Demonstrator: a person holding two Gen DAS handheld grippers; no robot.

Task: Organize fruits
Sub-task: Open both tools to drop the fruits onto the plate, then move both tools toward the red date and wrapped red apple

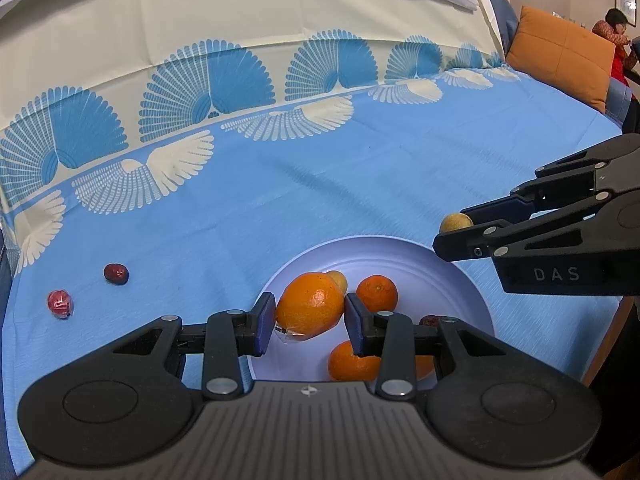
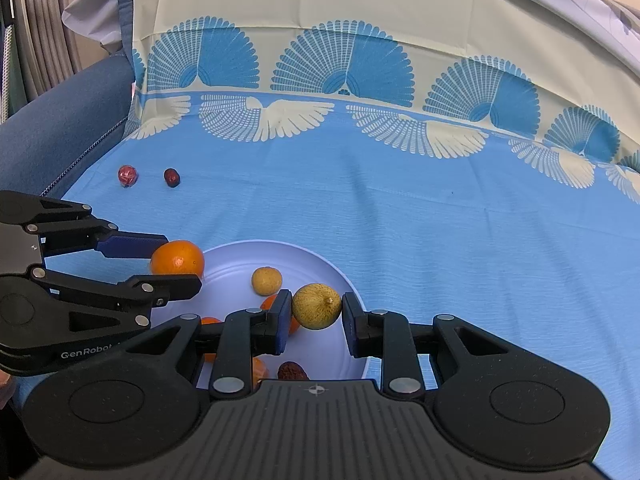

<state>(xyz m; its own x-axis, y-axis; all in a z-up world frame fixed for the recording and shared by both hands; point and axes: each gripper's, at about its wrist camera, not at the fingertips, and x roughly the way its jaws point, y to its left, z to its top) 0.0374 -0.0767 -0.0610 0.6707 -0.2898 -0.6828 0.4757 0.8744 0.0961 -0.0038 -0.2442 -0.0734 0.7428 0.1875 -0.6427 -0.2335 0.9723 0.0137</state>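
Observation:
My left gripper [image 1: 310, 314] is shut on a large orange [image 1: 310, 308] and holds it above the near-left part of the white plate [image 1: 448, 272]; it also shows in the right wrist view [image 2: 176, 258]. My right gripper [image 2: 316, 308] is shut on a small yellow-green round fruit [image 2: 316, 306] above the plate [image 2: 320, 264]; it also shows in the left wrist view [image 1: 456, 222]. On the plate lie small oranges [image 1: 377, 293], a small yellow fruit [image 2: 267, 280] and a brown date [image 2: 293, 371].
A red wrapped ball [image 1: 60, 303] and a dark red date [image 1: 116, 273] lie on the blue cloth [image 1: 320, 184] far left of the plate. An orange cushion [image 1: 560, 56] stands at the back right. A blue sofa arm [image 2: 60, 120] borders the left.

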